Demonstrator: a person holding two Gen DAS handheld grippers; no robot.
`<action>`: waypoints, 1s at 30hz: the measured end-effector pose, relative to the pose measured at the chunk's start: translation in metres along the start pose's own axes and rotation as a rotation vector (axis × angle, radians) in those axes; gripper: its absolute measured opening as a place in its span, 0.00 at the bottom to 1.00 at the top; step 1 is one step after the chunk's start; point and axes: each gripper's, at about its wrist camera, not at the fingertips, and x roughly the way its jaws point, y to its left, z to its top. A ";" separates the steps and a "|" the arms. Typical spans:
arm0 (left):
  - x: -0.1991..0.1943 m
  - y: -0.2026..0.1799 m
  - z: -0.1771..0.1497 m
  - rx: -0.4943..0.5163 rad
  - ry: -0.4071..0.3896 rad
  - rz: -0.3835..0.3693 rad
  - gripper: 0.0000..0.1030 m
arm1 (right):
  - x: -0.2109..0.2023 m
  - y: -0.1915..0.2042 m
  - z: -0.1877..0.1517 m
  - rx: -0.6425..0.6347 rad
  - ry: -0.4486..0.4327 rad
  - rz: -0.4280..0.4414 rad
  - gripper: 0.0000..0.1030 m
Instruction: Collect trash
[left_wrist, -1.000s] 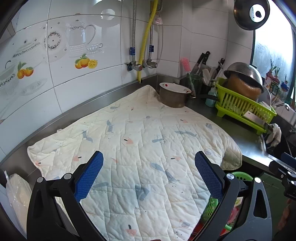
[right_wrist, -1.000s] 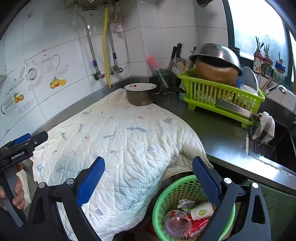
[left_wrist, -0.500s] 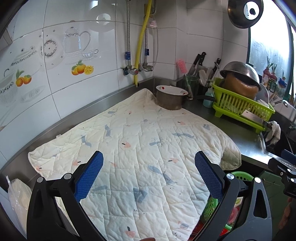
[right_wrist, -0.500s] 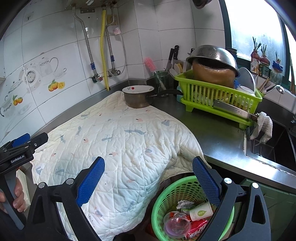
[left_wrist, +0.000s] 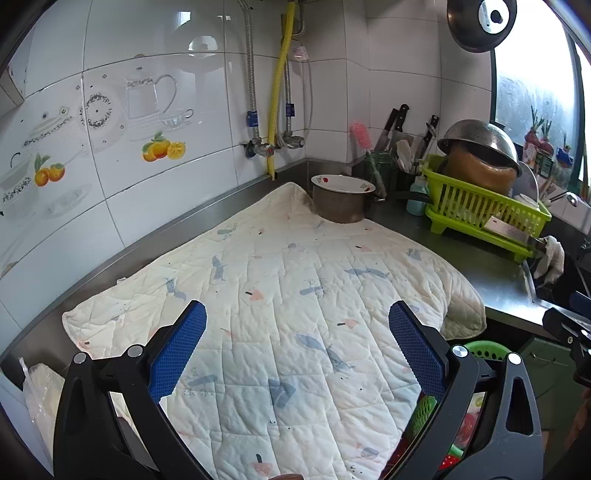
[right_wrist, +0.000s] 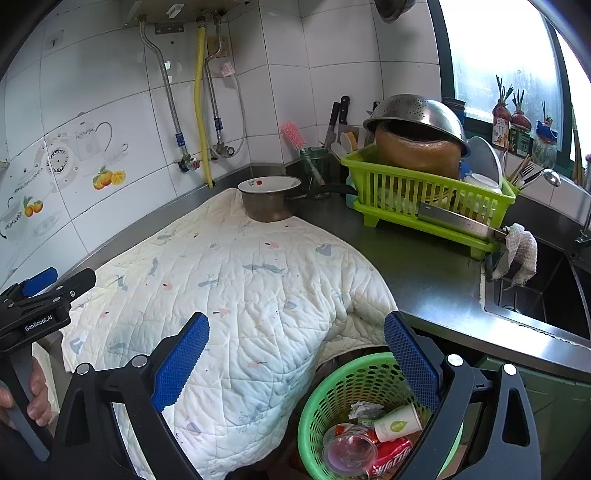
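Observation:
A green mesh basket (right_wrist: 332, 391) stands below the counter's front edge, holding a paper cup (right_wrist: 397, 424), a red can (right_wrist: 388, 456), a clear plastic cup (right_wrist: 349, 452) and crumpled paper (right_wrist: 364, 408). In the left wrist view only the basket's rim (left_wrist: 484, 347) shows. My right gripper (right_wrist: 295, 360) hangs open above the basket and the quilt edge, holding nothing. My left gripper (left_wrist: 297, 345) is open over the white quilted cloth (left_wrist: 280, 295), also with nothing in it. The left gripper's body (right_wrist: 40, 306) appears at the right wrist view's left edge, held by a hand (right_wrist: 37, 395).
The quilted cloth (right_wrist: 240, 295) covers most of the steel counter (right_wrist: 424, 273). A pot (left_wrist: 341, 201) with a bowl on top sits at the back. A green dish rack (right_wrist: 424, 199) with a colander, a knife holder (left_wrist: 395, 151), a sink (right_wrist: 546, 288) and a plastic bag (left_wrist: 40, 395) surround it.
Both grippers have pulled back and tilted up slightly, so more of the tiled wall shows. Their fingers stay open; nothing was picked up or dropped.

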 end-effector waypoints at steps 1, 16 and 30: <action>-0.001 0.000 0.000 0.000 -0.002 0.004 0.95 | -0.001 0.000 0.000 -0.002 -0.003 -0.003 0.90; -0.013 0.011 0.006 -0.016 -0.042 0.049 0.95 | -0.004 0.007 0.001 -0.023 -0.023 0.008 0.90; -0.013 0.009 0.009 -0.011 -0.044 0.050 0.95 | -0.004 0.007 0.002 -0.025 -0.024 0.015 0.90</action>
